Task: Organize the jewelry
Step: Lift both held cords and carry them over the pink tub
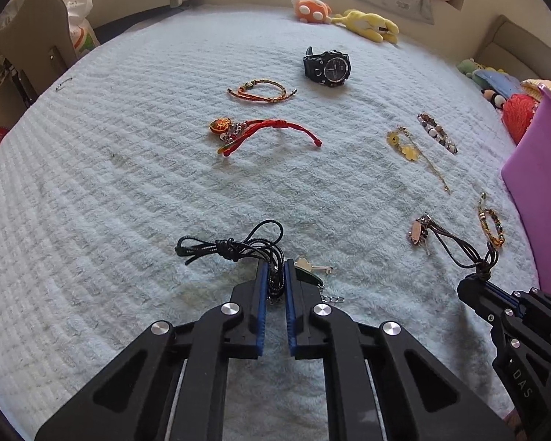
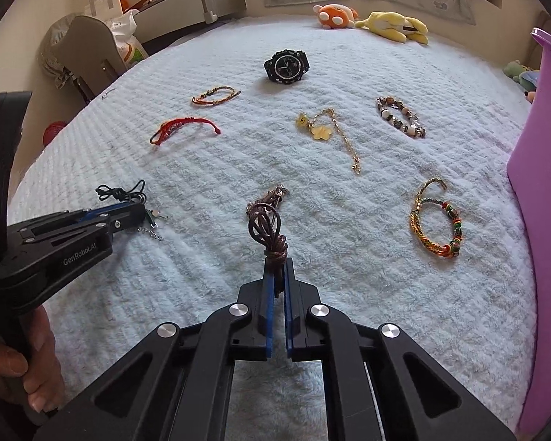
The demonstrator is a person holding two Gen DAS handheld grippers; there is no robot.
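Observation:
My left gripper [image 1: 276, 265] is shut on a black cord necklace [image 1: 231, 246] with a key charm [image 1: 314, 266], low on the pale blanket [image 1: 147, 183]. My right gripper [image 2: 278, 262] is shut on a brown cord necklace [image 2: 268, 224] whose pendant end [image 2: 277, 193] rests on the blanket. The right gripper also shows in the left wrist view [image 1: 475, 281]; the left gripper shows in the right wrist view [image 2: 136, 211]. A purple box [image 2: 543, 183] stands at the right.
On the blanket lie a black watch [image 1: 328, 66], a red cord bracelet [image 1: 268, 130], a braided bracelet [image 1: 260, 92], a gold flower chain [image 2: 330, 128], a beaded bracelet [image 2: 400, 117] and a multicolour bracelet [image 2: 437, 224]. Plush toys [image 1: 349, 16] sit at the far edge.

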